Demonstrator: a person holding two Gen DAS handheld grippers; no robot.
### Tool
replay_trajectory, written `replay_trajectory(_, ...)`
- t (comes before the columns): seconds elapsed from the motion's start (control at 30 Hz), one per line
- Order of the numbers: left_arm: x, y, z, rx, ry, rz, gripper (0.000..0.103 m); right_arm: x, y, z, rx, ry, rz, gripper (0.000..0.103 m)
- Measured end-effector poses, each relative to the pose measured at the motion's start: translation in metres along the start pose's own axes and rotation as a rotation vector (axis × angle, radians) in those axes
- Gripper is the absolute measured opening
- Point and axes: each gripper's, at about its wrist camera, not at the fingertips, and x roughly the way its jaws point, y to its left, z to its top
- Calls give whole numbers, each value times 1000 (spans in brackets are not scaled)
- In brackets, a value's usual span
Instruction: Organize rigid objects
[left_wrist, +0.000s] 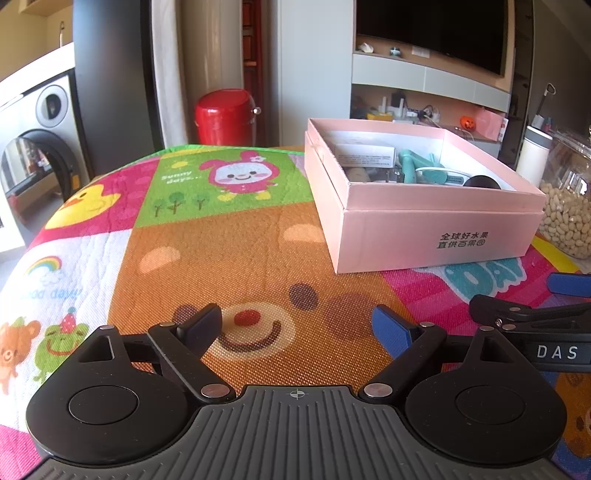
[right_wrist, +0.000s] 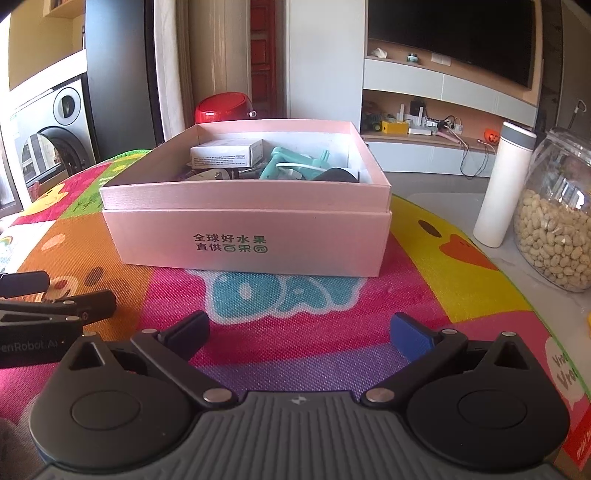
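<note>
Cartoon-printed, quilted play mat (right_wrist: 295, 354) covers the table. Over it the left gripper (left_wrist: 297, 328) and right gripper (right_wrist: 299, 332) hover side by side, fingers spread apart and empty. Beyond them a pink box (right_wrist: 255, 240) sits open, holding a white carton (right_wrist: 227, 153) and teal items (right_wrist: 291, 164) half hidden by its wall. Right of it stand a white bottle (right_wrist: 504, 184) and a jar of nuts (right_wrist: 557, 214), cut off by the frame edge.

Each black hand-held gripper (left_wrist: 301, 326) (right_wrist: 301, 334) has blue pads (left_wrist: 391, 332) and silver rivets.
</note>
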Motion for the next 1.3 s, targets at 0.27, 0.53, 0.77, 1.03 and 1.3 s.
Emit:
replay_trajectory(0.27,0,-2,1,-4,1,5,94,3,0,1,2,3,2,103)
replay_trajectory(0.53,0,-1,1,-6,1,4,94,5,0,2,9,6,-6,103)
replay_trajectory(0.77,0,-1,1,-2,2,7,94,4,0,1,11,2,-2,103)
replay_trajectory(1.03,0,-1,1,-2,2,7,94,5,2,2,9,2,-4,103)
replay_trajectory(1.3,0,-1,1,-1,1,8,94,5,1,2,9,2,-3,103)
